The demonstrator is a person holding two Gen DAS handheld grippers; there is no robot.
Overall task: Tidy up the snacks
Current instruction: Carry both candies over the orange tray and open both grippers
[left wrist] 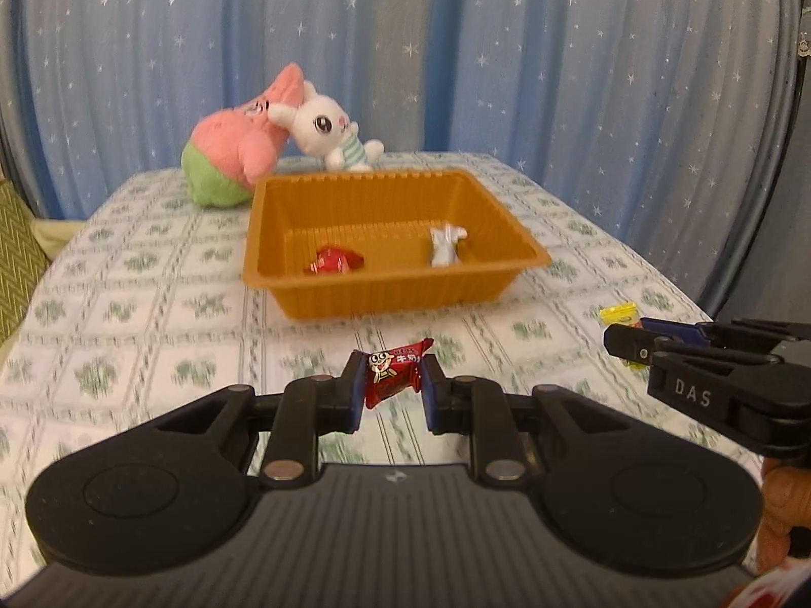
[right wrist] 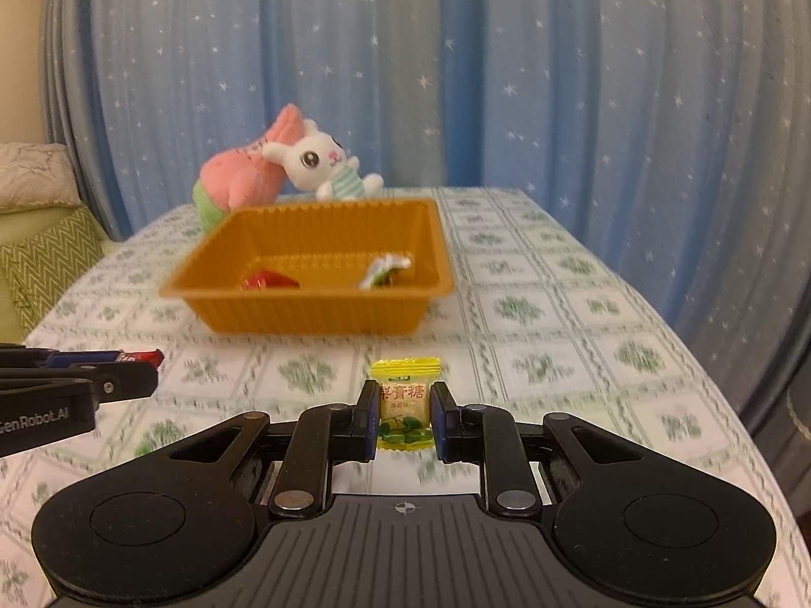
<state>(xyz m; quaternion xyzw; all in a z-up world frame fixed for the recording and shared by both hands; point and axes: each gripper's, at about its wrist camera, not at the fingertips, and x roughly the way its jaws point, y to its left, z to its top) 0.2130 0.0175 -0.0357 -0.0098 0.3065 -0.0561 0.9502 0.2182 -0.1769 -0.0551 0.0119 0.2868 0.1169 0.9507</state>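
My left gripper is shut on a red candy and holds it above the tablecloth, in front of the orange tray. My right gripper is shut on a yellow candy, also in front of the orange tray. In the tray lie a red candy and a white-wrapped candy; both show in the right wrist view too, the red candy and the white-wrapped candy. The right gripper shows at the left view's right edge, and the left gripper at the right view's left edge.
A pink and green plush and a white rabbit plush sit behind the tray at the table's far edge. A blue starred curtain hangs behind. Cushions lie to the left of the table.
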